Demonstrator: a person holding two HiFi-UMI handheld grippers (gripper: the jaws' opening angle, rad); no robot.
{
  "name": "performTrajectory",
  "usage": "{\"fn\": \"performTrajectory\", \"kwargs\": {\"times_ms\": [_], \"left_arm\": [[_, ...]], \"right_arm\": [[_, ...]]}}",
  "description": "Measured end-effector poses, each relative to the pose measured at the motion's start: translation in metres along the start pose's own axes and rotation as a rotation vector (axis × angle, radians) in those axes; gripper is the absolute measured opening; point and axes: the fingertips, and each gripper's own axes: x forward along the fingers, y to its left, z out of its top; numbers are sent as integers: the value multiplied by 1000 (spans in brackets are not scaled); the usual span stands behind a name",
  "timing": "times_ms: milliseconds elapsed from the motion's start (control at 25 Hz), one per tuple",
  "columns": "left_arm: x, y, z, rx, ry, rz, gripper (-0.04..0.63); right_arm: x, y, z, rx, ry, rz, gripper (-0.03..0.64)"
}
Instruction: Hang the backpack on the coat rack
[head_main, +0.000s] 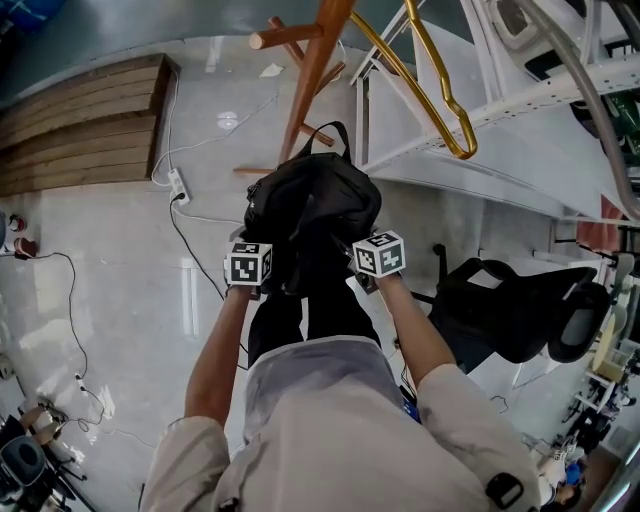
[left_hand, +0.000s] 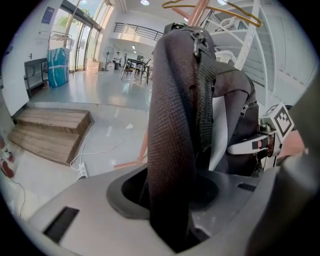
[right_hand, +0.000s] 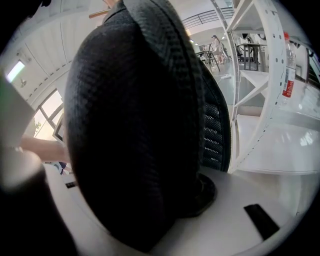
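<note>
Backpack (head_main: 318, 195) between left tool (head_main: 268, 268) and right tool (head_main: 356, 258), before coat rack (head_main: 316, 62); steps (head_main: 80, 130) far left.

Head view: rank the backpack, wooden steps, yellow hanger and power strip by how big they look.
Largest, too alike to rank: backpack and wooden steps; the backpack is nearer the camera.
Then: yellow hanger.
Smallest: power strip.

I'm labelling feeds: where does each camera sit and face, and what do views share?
Head view: person's head, steeply down at black fabric backpack, wooden coat rack; forearms, left gripper, right gripper show.
Left gripper view: rides left gripper, along jaws shut on black woven strap.
Right gripper view: rides right gripper, along jaws shut on padded black strap.
All three share the backpack.
</note>
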Motion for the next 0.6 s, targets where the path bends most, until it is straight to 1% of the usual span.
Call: {"fn": "performTrajectory", "kwargs": {"times_ms": [600], "left_arm": [[26, 9, -18, -45, 38, 3, 132]], "right_arm": [[23, -19, -13, 12, 53, -12, 161]]}}
